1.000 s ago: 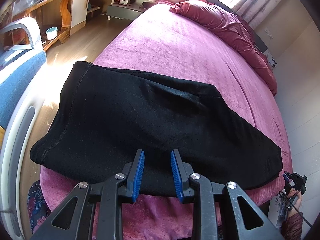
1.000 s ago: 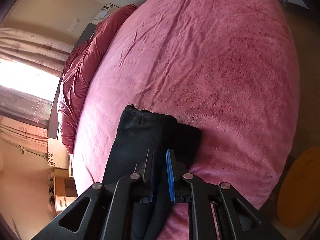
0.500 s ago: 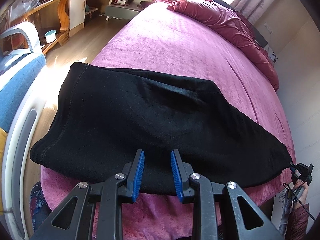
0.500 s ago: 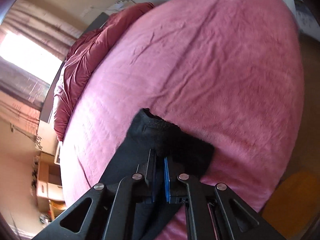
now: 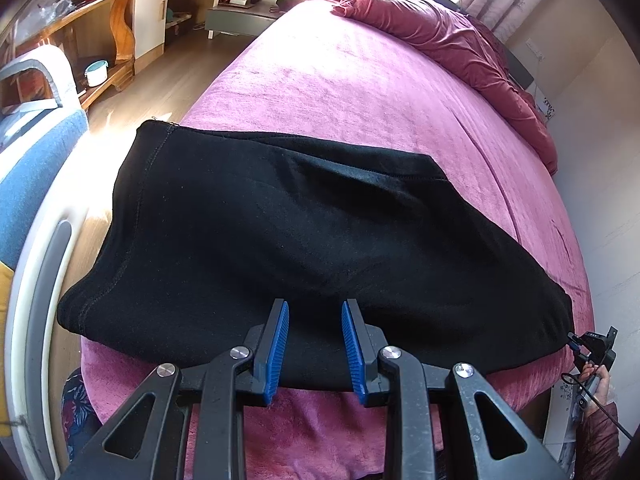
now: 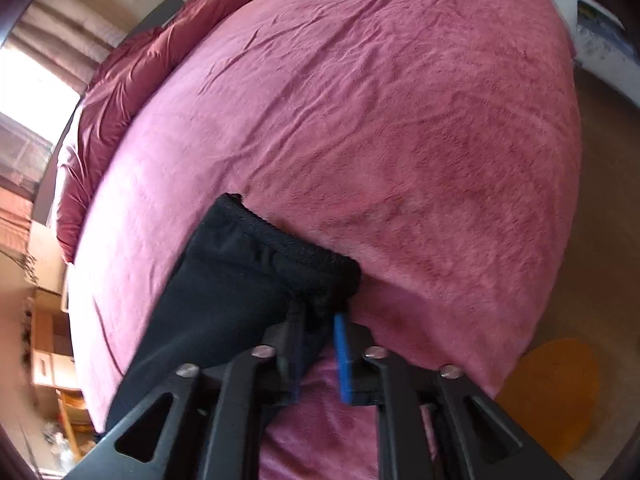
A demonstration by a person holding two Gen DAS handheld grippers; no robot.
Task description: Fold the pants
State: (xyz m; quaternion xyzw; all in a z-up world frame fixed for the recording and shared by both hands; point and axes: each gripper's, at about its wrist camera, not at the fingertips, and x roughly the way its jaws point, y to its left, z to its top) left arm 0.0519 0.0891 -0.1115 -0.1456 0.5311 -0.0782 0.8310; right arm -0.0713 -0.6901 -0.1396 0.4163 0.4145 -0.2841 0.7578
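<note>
The black pants (image 5: pixel 304 240) lie flat on the pink bed cover (image 5: pixel 360 92), close to the near edge of the bed. In the left wrist view they spread wide in front of the left tongs (image 5: pixel 314 344): the waistband end is to the left of the tongs, near the bed's corner, and the legs narrow toward the right.

The left tongs hang over the near hem of the pants. Their blue pads (image 5: pixel 276 348) stand apart, and only the flat cloth shows behind the gap; nothing is pinched, so these tongs are released.

The right tongs (image 6: pixel 318 354) are at the cuff end of the pants (image 6: pixel 256 280). Their jaws are opening at this moment. A fold of the black cuff is between the two jaws, but the right blue pad (image 6: pixel 343 356) stands clear of the cloth, with pink cover visible beside it. The grip is therefore let go, and the cuff lies on the bed just ahead of the fingertips. This view is a little blurred.

In the left wrist view the right tongs appear small at the far right, beside the tip of the pant leg, with a hand (image 5: pixel 596 376) and a dark red sleeve (image 5: pixel 598 436) below them. Beyond both tongs, a dark red duvet (image 5: pixel 452 48) is bunched at the far end of the bed.
</note>
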